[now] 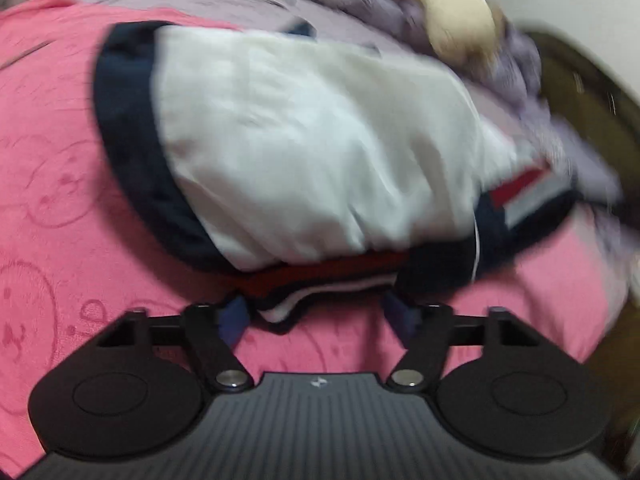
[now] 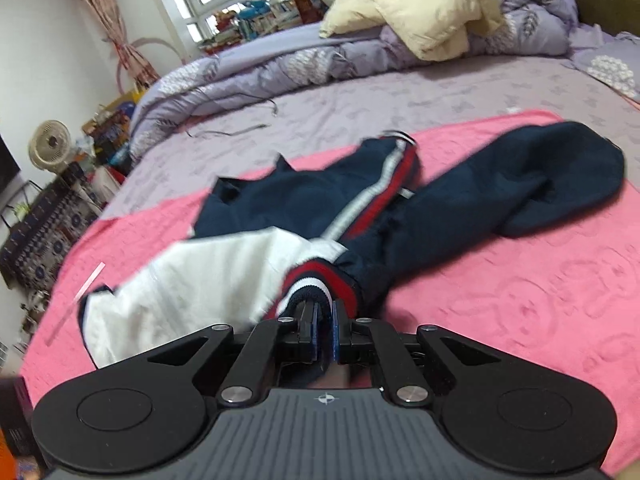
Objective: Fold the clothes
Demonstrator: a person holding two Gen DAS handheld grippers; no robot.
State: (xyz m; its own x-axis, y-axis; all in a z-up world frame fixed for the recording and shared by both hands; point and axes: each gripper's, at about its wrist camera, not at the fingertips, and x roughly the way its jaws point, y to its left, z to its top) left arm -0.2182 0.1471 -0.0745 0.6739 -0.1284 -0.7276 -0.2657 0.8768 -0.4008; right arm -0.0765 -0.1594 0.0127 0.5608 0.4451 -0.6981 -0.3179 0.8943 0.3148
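Observation:
A navy jacket (image 2: 460, 216) with white lining (image 2: 192, 280) and red-and-white stripes lies on a pink blanket (image 2: 540, 300). My right gripper (image 2: 325, 320) is shut on the jacket's striped ribbed hem. In the left wrist view the jacket (image 1: 320, 152) shows its white lining with a navy edge. My left gripper (image 1: 318, 316) is open, its blue-padded fingers (image 1: 234, 318) wide apart on either side of the striped hem (image 1: 312, 284), not clamped on it.
The pink blanket (image 1: 60, 200) covers a bed with a purple sheet (image 2: 400, 100). A purple duvet (image 2: 280, 64) and a cream down jacket (image 2: 420, 8) are piled at the far side. A fan (image 2: 50, 144) and clutter stand at the left by the window.

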